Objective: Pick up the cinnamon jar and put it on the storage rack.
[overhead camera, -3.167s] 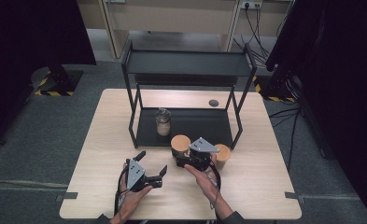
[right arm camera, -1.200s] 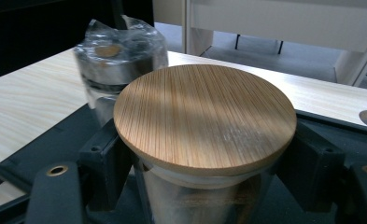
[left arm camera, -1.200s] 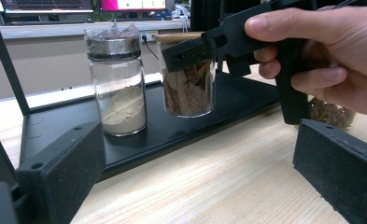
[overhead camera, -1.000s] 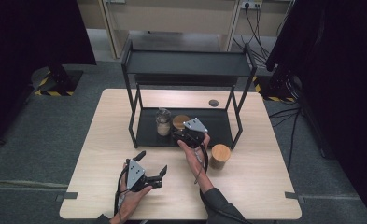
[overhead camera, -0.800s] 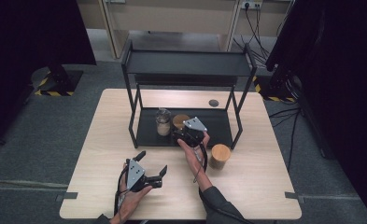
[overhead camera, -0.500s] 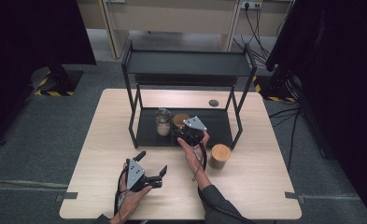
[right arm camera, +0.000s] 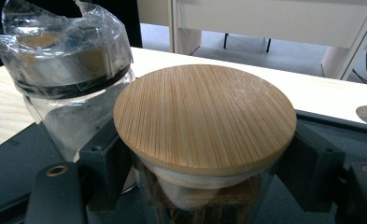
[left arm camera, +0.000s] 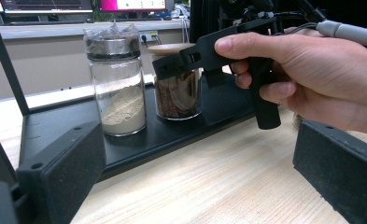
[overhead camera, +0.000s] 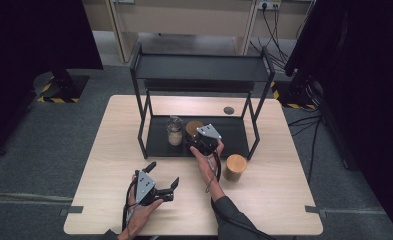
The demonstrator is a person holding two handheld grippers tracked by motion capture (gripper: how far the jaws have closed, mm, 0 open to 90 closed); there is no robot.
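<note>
A glass jar with a bamboo lid (overhead camera: 192, 126) holds brown contents and stands on the black rack's lower shelf (overhead camera: 234, 137). My right gripper (overhead camera: 197, 138) is shut on it just under the lid. In the right gripper view the lid (right arm camera: 204, 116) spans the space between the fingers (right arm camera: 102, 158). A plastic-wrapped jar of pale powder (overhead camera: 174, 131) stands close on its left, also on the shelf. My left gripper (overhead camera: 163, 173) rests open on the table's front, nothing between its jaws. In the left gripper view both jars (left arm camera: 118, 88) (left arm camera: 176, 95) stand side by side.
A second bamboo-lidded jar (overhead camera: 234, 166) stands on the wooden table (overhead camera: 284, 200) right of my right hand. The rack's front posts (overhead camera: 143, 127) (overhead camera: 256, 132) flank the shelf, and its top shelf (overhead camera: 199, 67) overhangs. A small dark disc (overhead camera: 228, 110) lies behind the rack.
Since the earliest frame my right gripper has carried the bamboo-lidded jar from the table in front of the rack onto the lower shelf. Over the last second nothing visibly moved.
</note>
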